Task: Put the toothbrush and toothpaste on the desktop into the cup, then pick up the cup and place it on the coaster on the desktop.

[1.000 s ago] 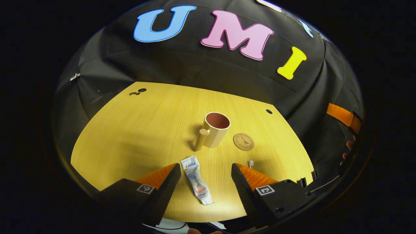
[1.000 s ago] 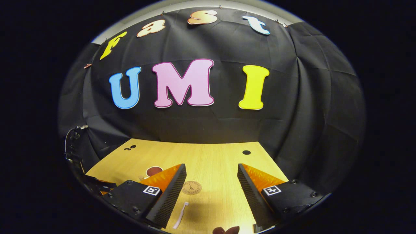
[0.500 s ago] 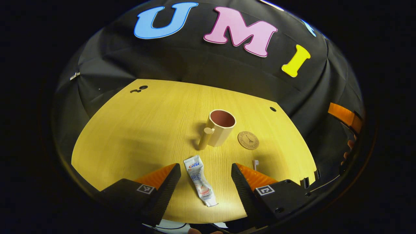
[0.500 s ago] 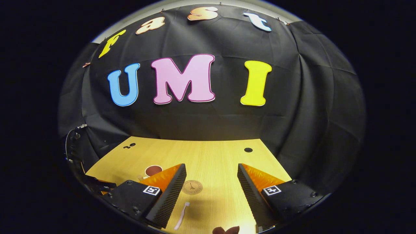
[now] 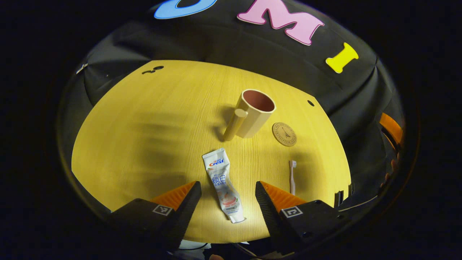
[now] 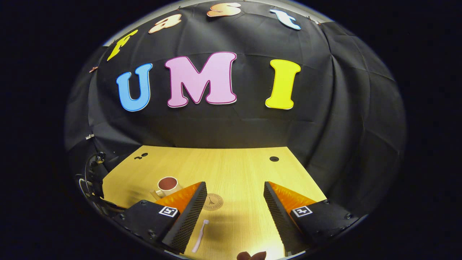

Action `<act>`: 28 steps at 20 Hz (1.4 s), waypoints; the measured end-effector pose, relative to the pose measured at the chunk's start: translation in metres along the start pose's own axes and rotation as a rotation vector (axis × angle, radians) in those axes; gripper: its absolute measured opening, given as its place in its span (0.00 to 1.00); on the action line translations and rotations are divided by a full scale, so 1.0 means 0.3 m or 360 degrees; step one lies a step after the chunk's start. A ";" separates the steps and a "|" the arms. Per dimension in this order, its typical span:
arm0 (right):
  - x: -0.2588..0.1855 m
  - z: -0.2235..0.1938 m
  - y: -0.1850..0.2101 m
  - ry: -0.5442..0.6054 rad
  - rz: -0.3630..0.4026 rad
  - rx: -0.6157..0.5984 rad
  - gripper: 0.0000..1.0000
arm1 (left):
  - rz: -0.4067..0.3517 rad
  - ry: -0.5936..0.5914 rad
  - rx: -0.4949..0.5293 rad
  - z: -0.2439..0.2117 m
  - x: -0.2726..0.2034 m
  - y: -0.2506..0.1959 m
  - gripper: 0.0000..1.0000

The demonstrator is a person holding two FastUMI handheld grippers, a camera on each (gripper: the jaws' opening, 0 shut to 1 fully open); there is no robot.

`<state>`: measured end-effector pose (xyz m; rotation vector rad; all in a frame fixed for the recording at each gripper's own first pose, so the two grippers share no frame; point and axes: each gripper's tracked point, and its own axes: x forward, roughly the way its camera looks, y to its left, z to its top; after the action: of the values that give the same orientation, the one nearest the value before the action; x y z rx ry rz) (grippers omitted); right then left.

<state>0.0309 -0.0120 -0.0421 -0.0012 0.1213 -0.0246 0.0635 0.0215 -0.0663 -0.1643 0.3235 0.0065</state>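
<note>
A white toothpaste tube (image 5: 221, 183) lies flat on the yellow wooden desktop (image 5: 151, 122), its cap end between the fingers of my open left gripper (image 5: 226, 202), which hovers above it. Beyond stands a beige cup (image 5: 252, 112) with a reddish inside and a peg handle. A round brown coaster (image 5: 284, 134) lies right of the cup. The pale toothbrush (image 5: 292, 176) lies right of the tube. In the right gripper view, my open right gripper (image 6: 234, 211) holds nothing; the toothbrush (image 6: 200, 235) lies by its left finger, with the coaster (image 6: 213, 201) and cup (image 6: 167, 185) farther off.
The desktop's near edge runs just below the left gripper's fingers. Small cable holes (image 5: 310, 103) sit near the far corners. An orange gripper finger (image 5: 390, 130) shows at the right rim of the left gripper view. Cables (image 6: 92, 177) hang off the desk's left side.
The left gripper has risen and tilted down, so the tube, cup, coaster and toothbrush now show higher and more fully. The right gripper's view shifted slightly; both stay open.
</note>
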 end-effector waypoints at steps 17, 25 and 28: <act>-0.065 -0.260 0.068 0.0342 0.0067 0.0104 0.99 | 0.0192 0.0432 0.0129 -0.070 0.167 0.039 0.70; -0.070 -0.496 0.231 0.0764 0.0221 -0.0108 0.97 | 0.0325 0.0508 0.0278 -0.058 0.163 0.074 0.31; -0.065 -0.599 0.248 0.0950 0.0212 -0.0228 0.87 | 0.0282 0.0516 0.0286 -0.058 0.163 0.074 0.26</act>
<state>-0.0085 0.0630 -0.2181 -0.1298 0.7195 0.1185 0.1035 0.0397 -0.1015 0.0436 0.6590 0.1268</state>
